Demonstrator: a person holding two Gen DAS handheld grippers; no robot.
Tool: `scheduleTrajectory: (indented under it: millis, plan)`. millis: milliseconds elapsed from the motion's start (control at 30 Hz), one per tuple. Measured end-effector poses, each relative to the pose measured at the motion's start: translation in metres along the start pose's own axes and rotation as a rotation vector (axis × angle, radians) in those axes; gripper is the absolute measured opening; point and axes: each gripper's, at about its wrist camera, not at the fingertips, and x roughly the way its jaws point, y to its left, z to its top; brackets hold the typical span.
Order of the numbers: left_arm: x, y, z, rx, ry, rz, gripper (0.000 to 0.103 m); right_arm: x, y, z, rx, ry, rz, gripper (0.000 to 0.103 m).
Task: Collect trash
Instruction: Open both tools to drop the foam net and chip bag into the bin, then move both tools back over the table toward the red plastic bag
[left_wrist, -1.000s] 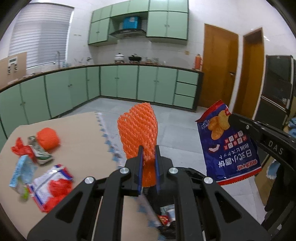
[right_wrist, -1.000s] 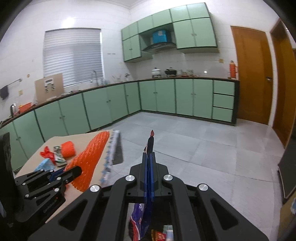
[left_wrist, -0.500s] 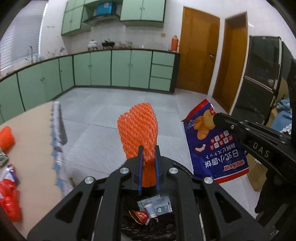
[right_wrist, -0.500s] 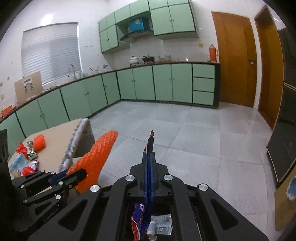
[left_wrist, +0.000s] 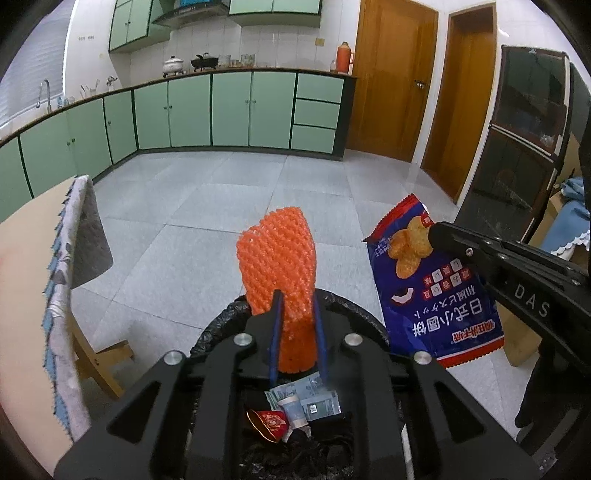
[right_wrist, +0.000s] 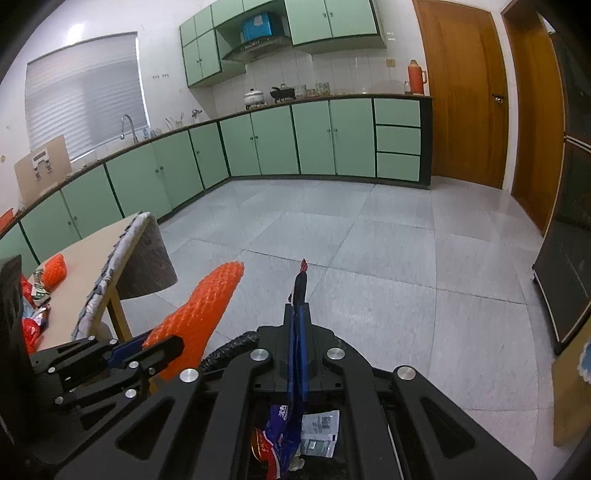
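We've got both tools over the black-lined trash bin (left_wrist: 221, 325), each with a piece of rubbish. Our left tool (left_wrist: 297, 325) has the orange foam net (left_wrist: 279, 258) standing up between its blue fingers (left_wrist: 275, 332); the jaws have just been opening, and in the left wrist view there's a sliver of gap beside the net's stem, so the grip looks slack and we can't tell if the pads touch it at all. Our right tool (right_wrist: 298, 332) is clamped tight on the blue snack bag (left_wrist: 436, 295), pinching it near its top edge so it hangs over the bin's right rim. Down inside the bin we see a red wrapper (left_wrist: 267, 422) and a pale packet (left_wrist: 314, 398) already lying there. Off to the left, the surface (right_wrist: 85, 258) carries more litter: an orange net ball (right_wrist: 55, 267) and some red wrappers (right_wrist: 31, 326), with a patterned cloth (left_wrist: 62, 295) draped over its edge.
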Motion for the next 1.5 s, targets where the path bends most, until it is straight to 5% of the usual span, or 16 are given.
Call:
scheduleTrajectory:
  millis: [133, 367, 667, 967, 1500]
  plan:
    - [0.006, 0.003, 0.002, -0.012, 0.011, -0.002, 0.026, 0.004, -0.006, -0.001, 0.012, 0.011, -0.006, 0.006]
    - [-0.001, 0.012, 0.004, -0.043, -0.002, -0.009, 0.051, -0.002, -0.009, -0.001, 0.023, 0.001, -0.018, 0.028]
    - [-0.051, 0.046, 0.022, -0.104, -0.095, 0.005, 0.061, -0.031, 0.001, 0.009, 0.029, -0.069, -0.02, 0.059]
    - [-0.138, 0.102, 0.028, -0.15, -0.234, 0.169, 0.08, -0.065, 0.042, 0.025, 0.002, -0.175, 0.018, 0.097]
    - [-0.257, 0.22, -0.043, -0.282, -0.227, 0.498, 0.084, -0.05, 0.203, 0.007, -0.14, -0.107, 0.304, 0.097]
